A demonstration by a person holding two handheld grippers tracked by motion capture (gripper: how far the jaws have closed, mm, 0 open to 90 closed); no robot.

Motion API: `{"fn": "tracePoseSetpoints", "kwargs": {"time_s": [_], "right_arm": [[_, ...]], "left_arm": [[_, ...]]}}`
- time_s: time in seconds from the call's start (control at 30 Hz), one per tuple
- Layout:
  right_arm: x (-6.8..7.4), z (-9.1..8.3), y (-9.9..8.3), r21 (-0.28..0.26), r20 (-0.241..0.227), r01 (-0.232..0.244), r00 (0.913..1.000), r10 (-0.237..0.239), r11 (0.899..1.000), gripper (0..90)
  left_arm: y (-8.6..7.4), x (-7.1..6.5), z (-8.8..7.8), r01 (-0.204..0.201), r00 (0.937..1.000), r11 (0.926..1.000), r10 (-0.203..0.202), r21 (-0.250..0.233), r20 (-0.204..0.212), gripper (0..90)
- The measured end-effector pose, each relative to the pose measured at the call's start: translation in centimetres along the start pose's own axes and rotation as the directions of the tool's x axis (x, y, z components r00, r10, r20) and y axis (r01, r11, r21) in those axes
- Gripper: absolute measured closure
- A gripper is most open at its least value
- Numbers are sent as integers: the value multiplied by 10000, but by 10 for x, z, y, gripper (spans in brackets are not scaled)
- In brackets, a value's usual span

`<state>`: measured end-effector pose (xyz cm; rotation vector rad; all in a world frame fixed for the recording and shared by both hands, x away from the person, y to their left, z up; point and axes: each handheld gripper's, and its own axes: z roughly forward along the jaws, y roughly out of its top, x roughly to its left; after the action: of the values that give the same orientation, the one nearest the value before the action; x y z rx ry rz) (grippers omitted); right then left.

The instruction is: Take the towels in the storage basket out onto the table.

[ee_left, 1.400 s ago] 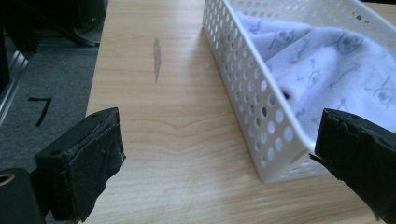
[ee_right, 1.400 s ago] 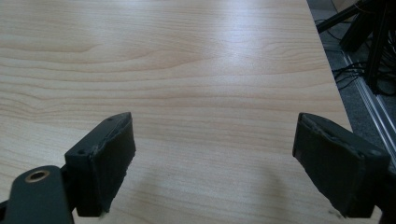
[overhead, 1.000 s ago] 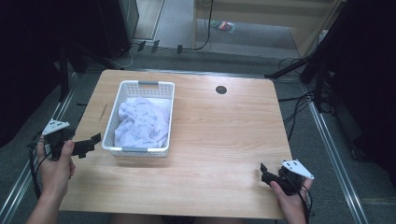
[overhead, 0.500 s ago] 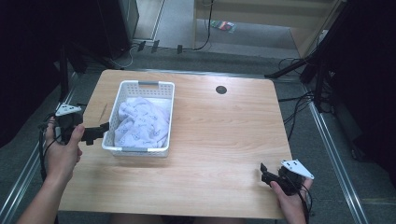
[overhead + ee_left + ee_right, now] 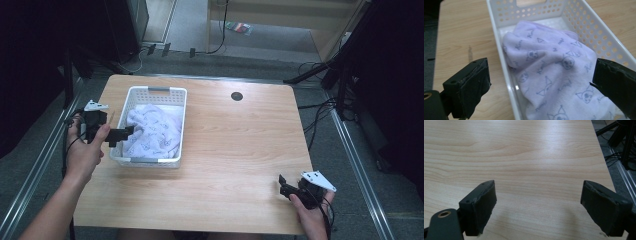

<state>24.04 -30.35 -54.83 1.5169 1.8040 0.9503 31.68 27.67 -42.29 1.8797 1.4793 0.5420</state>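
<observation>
Nearest me, my right gripper (image 5: 283,186) sat idle at the table (image 5: 240,145) edge, jaws apart and empty. My left gripper (image 5: 121,134) hung wide open over the white basket (image 5: 150,161) holding the lilac towel (image 5: 554,75). I judged a jaw might snag the rim and drag the basket. The towel's printed lettering was too blurred to read.

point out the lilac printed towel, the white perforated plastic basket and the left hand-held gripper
lilac printed towel (image 5: 554,75), left gripper view, middle of the cloth
white perforated plastic basket (image 5: 155,90), high view, far rim
left hand-held gripper (image 5: 127,133), high view, between its open jaw tips
</observation>
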Motion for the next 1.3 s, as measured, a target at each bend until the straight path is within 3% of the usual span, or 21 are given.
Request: {"fn": "tracePoseSetpoints", "kwargs": {"time_s": [0.23,0.4,0.57,0.73,0.77,1.07,1.1,1.13,1.2,1.23,1.27,1.3], "right_arm": [[0,0,0,43,4,-2,10000,2,10000,135],[0,0,0,51,-1,1,10000,-1,10000,135],[0,0,0,53,25,2,10000,-2,10000,135],[-1,0,0,48,20,1,10000,-1,10000,135],[-1,0,0,47,17,1,10000,-1,10000,135],[0,0,0,46,31,-33,10000,33,10000,134],[0,0,0,51,27,-41,10000,41,10000,134],[0,0,0,53,29,-44,10000,44,10000,134],[0,0,0,50,27,-37,10000,37,10000,134],[0,0,0,42,26,-34,10000,34,10000,134],[0,0,0,42,26,-40,10000,40,10000,134],[0,0,0,42,24,-40,10000,40,10000,134]], "left_arm": [[6,-16,18,-98,9998,9984,89,559,158,0],[9,-22,29,27,9994,9955,-60,942,347,0],[13,-29,50,152,9982,9884,-237,1512,542,0],[15,-32,63,184,9988,9811,-267,1927,405,0],[17,-33,70,176,9991,9743,-261,2247,349,0],[20,-35,93,244,9989,9549,-352,2959,313,0],[20,-36,97,209,9992,9468,-312,3211,270,0],[20,-36,100,254,9993,9435,-327,3305,164,0],[20,-36,102,273,9993,9430,-336,3315,134,0],[20,-34,106,321,9991,9342,-398,3552,144,0],[20,-34,106,321,9991,9342,-398,3552,144,0],[21,-34,111,343,9989,9203,-443,3898,166,0]]}}
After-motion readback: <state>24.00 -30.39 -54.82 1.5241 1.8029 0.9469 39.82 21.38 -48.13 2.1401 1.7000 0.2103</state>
